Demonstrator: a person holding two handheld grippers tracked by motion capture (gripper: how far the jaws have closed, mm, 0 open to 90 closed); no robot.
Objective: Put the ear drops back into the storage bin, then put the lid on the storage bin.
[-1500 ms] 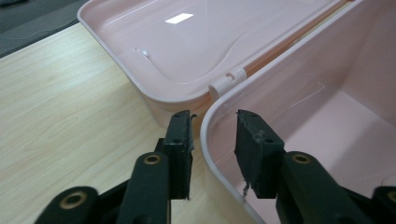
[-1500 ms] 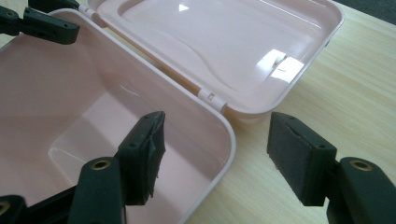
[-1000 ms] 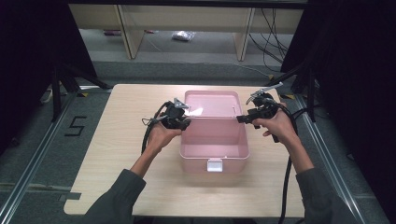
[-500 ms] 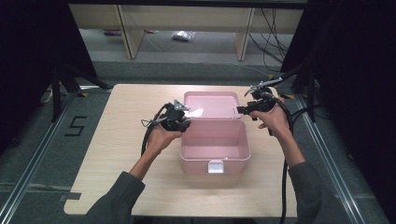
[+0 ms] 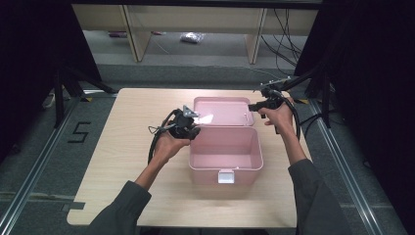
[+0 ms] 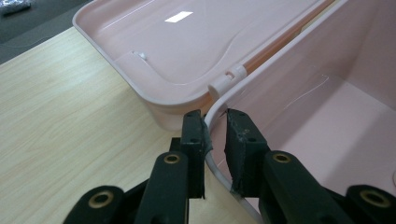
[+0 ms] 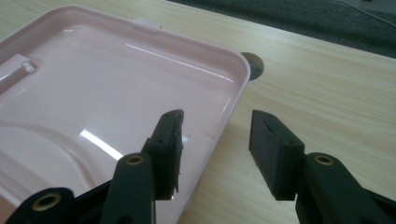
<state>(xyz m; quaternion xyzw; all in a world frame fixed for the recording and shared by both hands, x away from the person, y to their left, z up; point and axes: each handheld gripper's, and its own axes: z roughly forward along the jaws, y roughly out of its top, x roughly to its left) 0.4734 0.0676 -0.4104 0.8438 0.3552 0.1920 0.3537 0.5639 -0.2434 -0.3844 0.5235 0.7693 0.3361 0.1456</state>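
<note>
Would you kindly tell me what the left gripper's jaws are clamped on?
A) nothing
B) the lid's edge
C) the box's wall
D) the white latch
C: in the left gripper view, the left gripper has one jaw outside and one inside the box's wall, at the corner near the hinge.

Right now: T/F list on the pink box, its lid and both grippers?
1. The pink box stands open with nothing visible inside. True.
2. The lid is shut over the box. False: it lies folded back flat on the table, behind the box.
3. The left gripper has its jaws astride the box's rim at a back corner, one jaw outside and one inside. True.
4. The right gripper is clamped on the lid's edge. False: its jaws hang apart above the lid's corner with nothing pressed between them; they have just been closing.
5. A white latch sits on the box's front wall. True.
</note>
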